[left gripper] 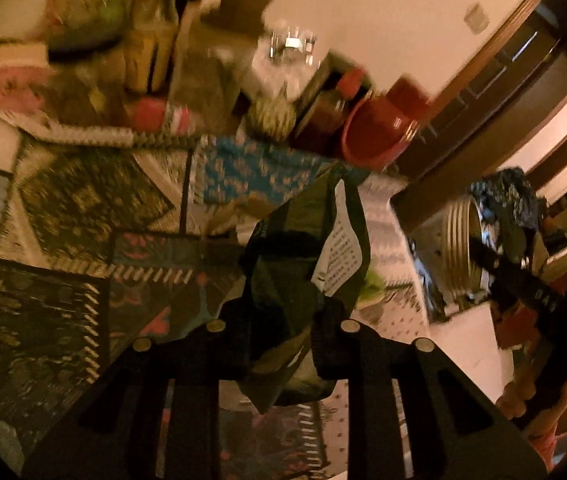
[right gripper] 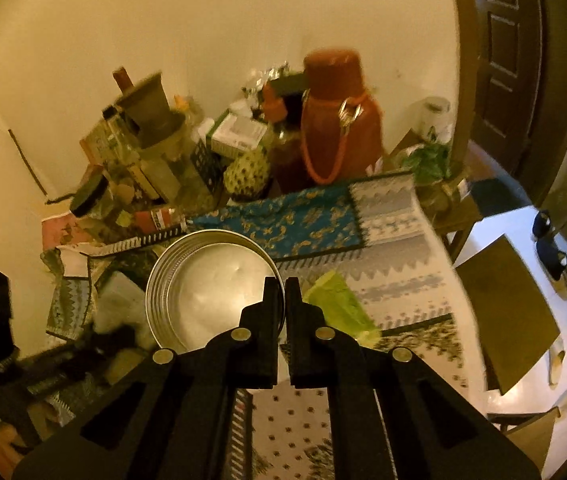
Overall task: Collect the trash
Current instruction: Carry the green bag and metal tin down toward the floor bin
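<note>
Wrapper lifted, tin held ready

Black claw arms fill the foreground of both views. Left claw [left gripper: 283, 340] is clamped on a crumpled dark green wrapper [left gripper: 303, 264], which hangs clear above the patterned tabletop [left gripper: 63, 208]. Right claw [right gripper: 281, 300] is pinched shut on the near rim of a round metal tin [right gripper: 211, 280], probably held as the bin for the trash, though blur makes that uncertain. One light green scrap [right gripper: 337, 306] lies on the cloth just beside the tin, toward the tabletop's right edge.
</note>
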